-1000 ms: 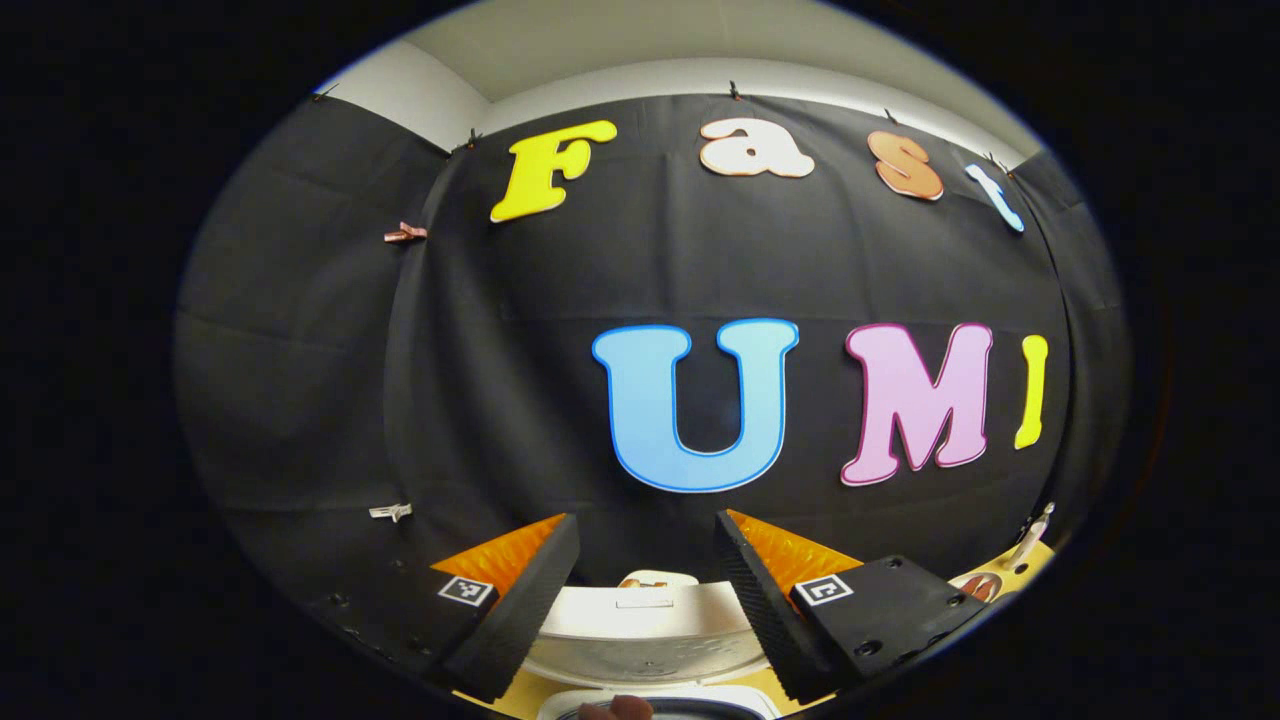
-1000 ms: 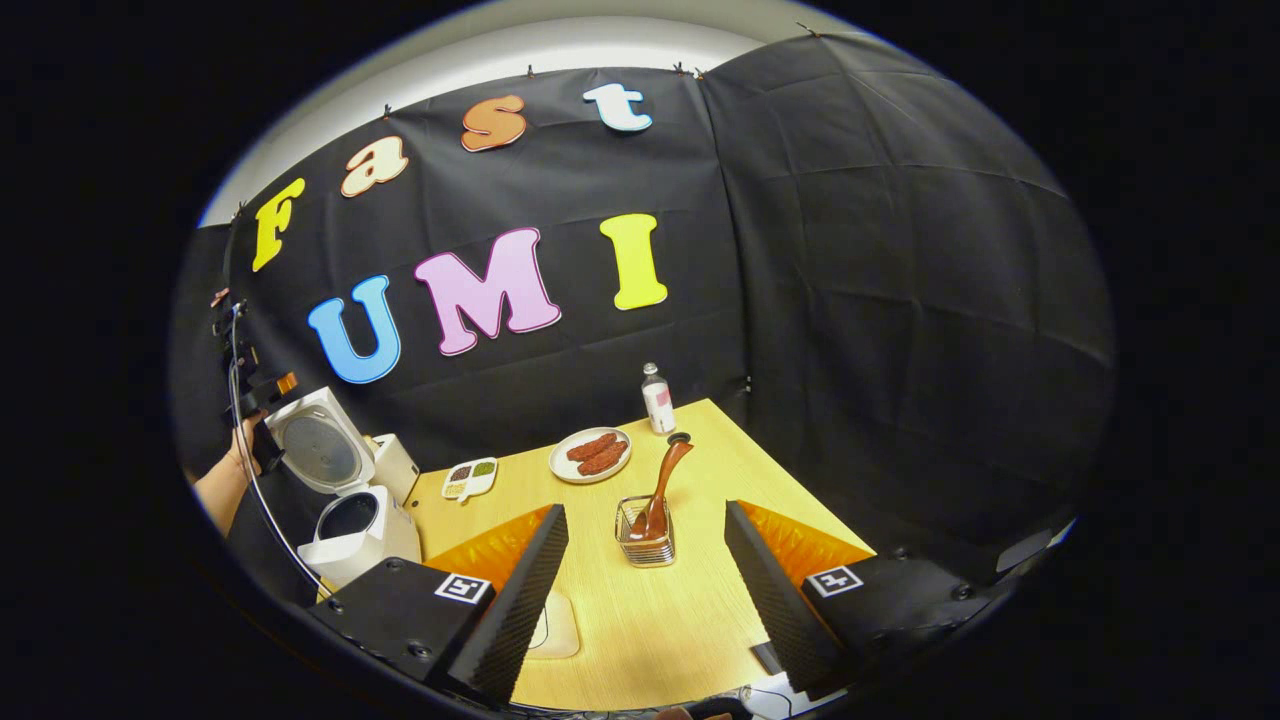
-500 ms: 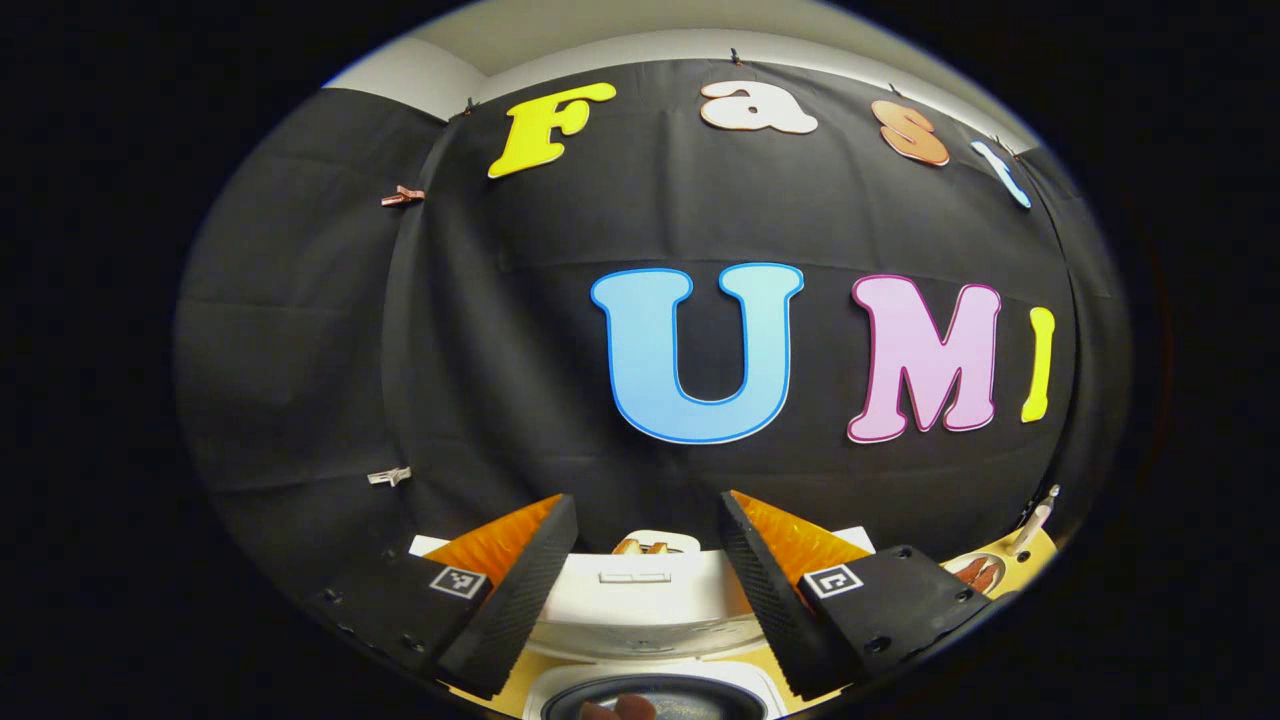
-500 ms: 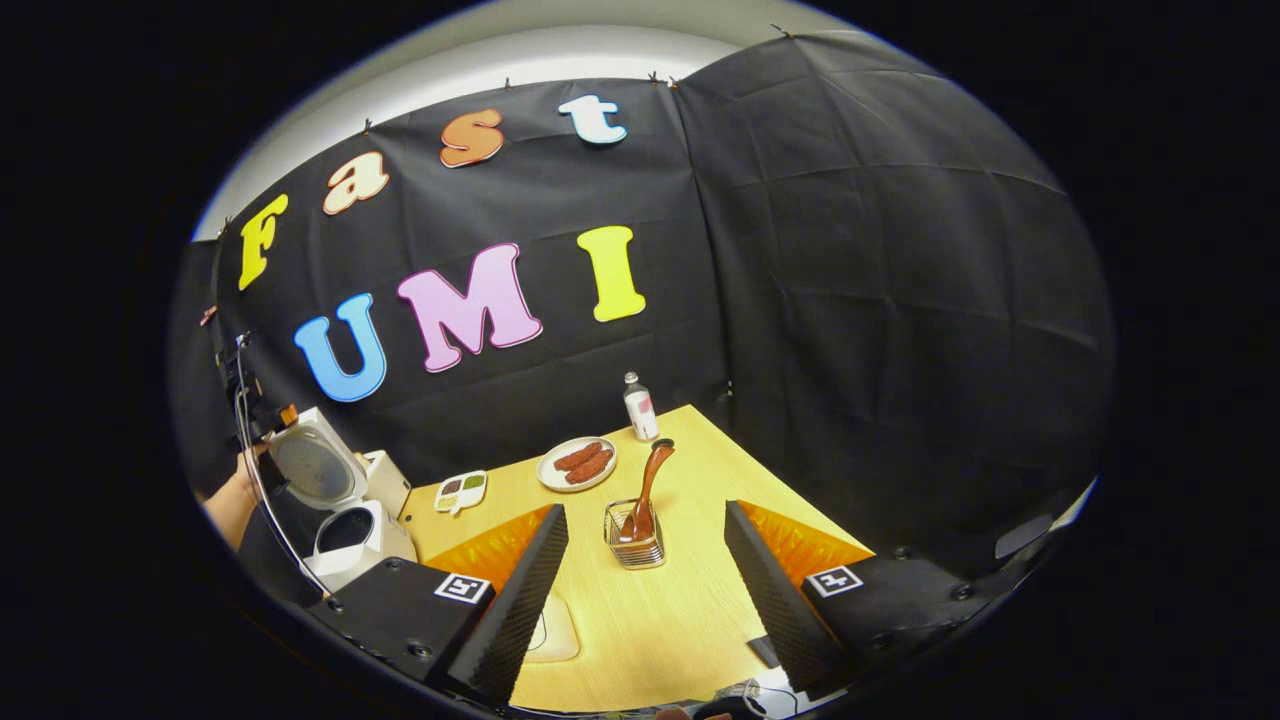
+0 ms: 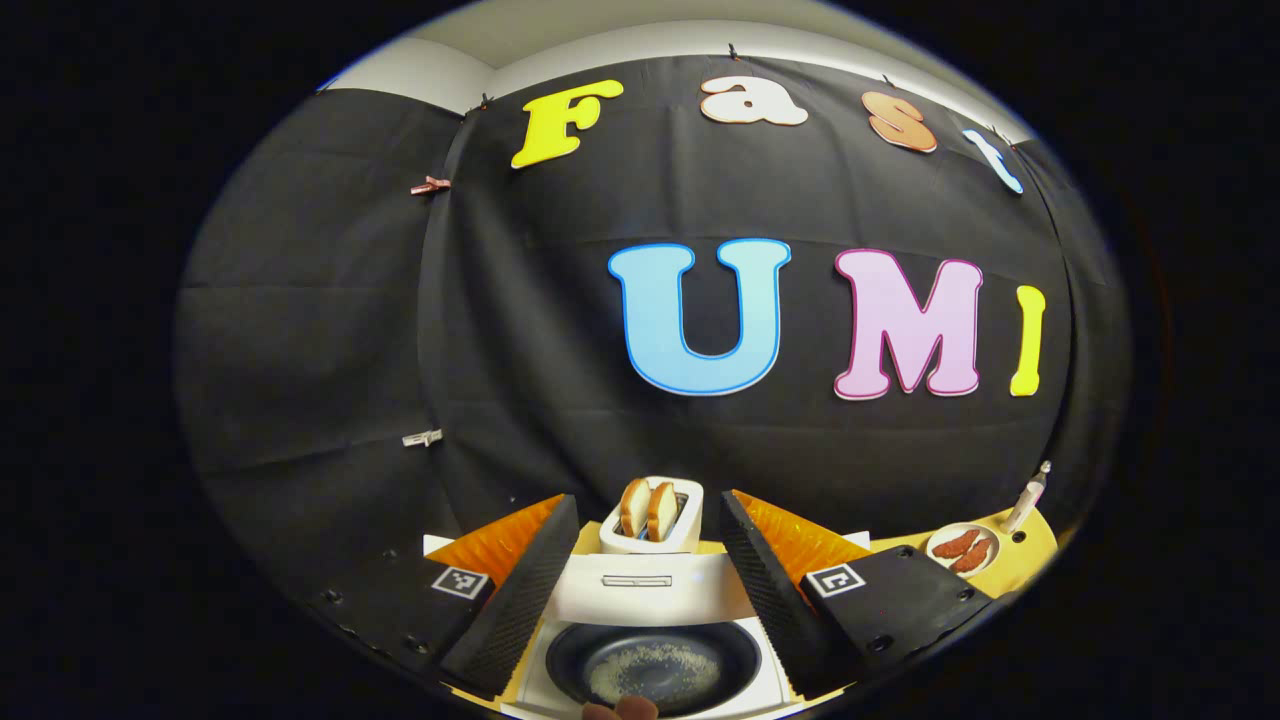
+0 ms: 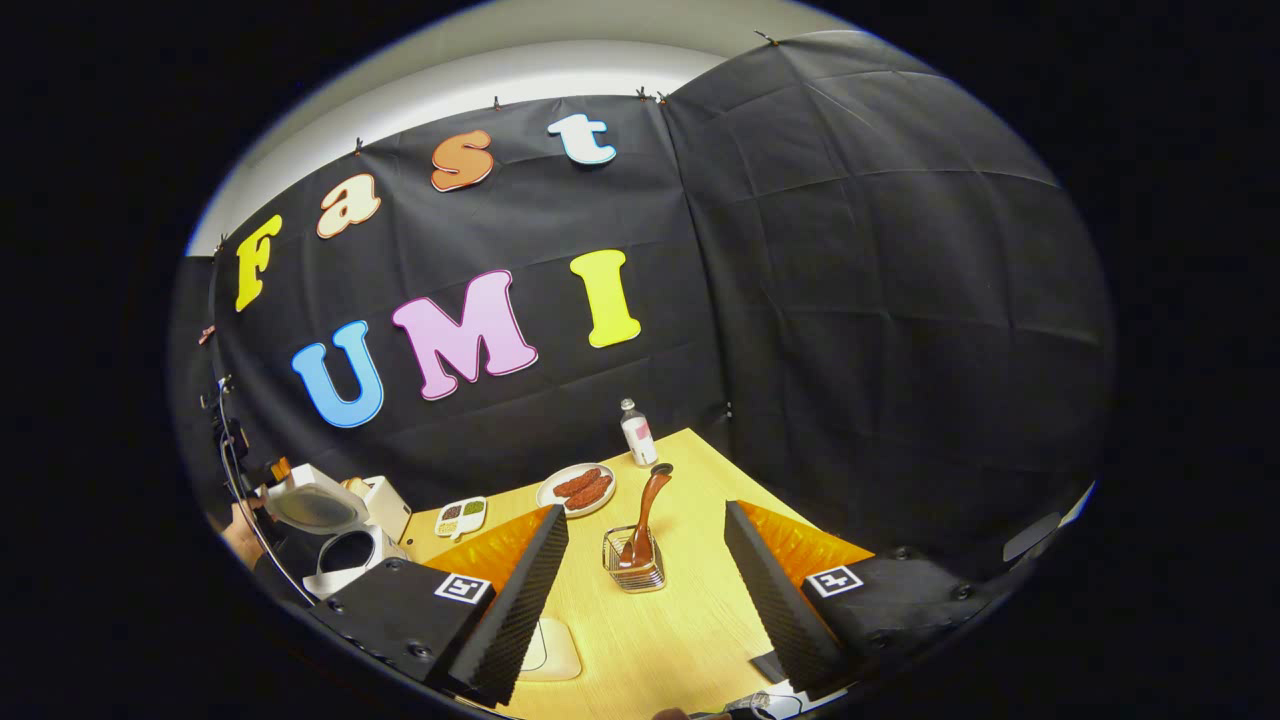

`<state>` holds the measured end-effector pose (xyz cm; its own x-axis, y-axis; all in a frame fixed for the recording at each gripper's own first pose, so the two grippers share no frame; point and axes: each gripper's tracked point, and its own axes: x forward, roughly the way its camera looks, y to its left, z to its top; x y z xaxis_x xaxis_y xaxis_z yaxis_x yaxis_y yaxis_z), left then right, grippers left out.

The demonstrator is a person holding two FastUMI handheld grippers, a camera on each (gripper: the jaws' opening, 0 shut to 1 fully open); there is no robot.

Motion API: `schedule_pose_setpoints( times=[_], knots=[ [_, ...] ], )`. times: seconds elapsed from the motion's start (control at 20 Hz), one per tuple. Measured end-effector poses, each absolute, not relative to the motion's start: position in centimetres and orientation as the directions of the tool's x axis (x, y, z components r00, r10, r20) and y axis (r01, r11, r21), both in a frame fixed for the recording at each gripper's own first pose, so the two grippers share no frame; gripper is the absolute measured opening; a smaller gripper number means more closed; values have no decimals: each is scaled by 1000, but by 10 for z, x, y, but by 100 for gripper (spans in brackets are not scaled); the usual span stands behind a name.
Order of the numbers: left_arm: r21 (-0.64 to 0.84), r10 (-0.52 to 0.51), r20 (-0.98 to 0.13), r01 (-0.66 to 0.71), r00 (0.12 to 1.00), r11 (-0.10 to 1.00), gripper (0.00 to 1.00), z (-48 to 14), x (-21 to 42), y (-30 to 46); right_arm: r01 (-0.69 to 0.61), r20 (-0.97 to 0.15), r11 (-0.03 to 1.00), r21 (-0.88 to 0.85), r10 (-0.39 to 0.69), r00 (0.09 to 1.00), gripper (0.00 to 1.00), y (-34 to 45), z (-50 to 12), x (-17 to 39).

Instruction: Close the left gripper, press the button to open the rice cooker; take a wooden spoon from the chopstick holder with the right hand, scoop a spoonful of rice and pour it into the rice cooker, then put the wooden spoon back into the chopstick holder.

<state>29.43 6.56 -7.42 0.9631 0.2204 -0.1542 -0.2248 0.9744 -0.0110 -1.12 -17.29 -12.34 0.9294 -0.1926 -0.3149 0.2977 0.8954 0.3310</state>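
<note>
Rice cooker (image 5: 655,640): lid up, dark inner pot exposed, some pale grains at the bottom; sits at the left end of the worktop (image 6: 680,620).
Wooden spoon (image 6: 645,515): upright, leaning, bowl down in the chopstick holder (image 6: 633,563), mid-worktop, well apart from the cooker.
Right gripper (image 6: 645,600): jaws wide apart, empty, aimed at the holder, short of the spoon.
Left gripper (image 5: 645,590): jaws apart, empty, above the open pot.
Next, likely: right-hand grasp on the spoon handle.
Risk: slanted handle slipping between jaws; light wire holder tipping or dragging on a sideways pull.
Nearby: toaster (image 5: 652,515) behind cooker; plate (image 6: 575,488), bottle (image 6: 635,433) beyond the holder.
</note>
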Motion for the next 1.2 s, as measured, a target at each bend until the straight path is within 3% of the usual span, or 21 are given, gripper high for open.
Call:
schedule_pose_setpoints(
  times=[0.2,0.35,0.45,0.7,1.05,1.2],
  knots=[
    [-9,211,-293,-223,933,975,99,-131,263,60,311,-304,885,347,-207,930,98,-185,-118,-7],
    [56,207,-331,-200,920,978,96,-163,258,60,317,-282,883,346,-225,933,98,-195,-104,3],
    [40,198,-370,-198,908,979,99,-181,254,59,320,-272,876,361,-229,935,98,-194,-98,10],
    [79,192,-372,-175,908,981,96,-187,259,54,310,-281,885,348,-218,935,98,-179,-103,19],
    [16,172,-497,-189,851,982,97,-232,245,48,311,-303,888,338,-211,929,98,-168,-114,11],
    [17,169,-461,-182,871,983,96,-231,243,46,300,-305,892,339,-197,932,98,-162,-112,13]
  ],
)
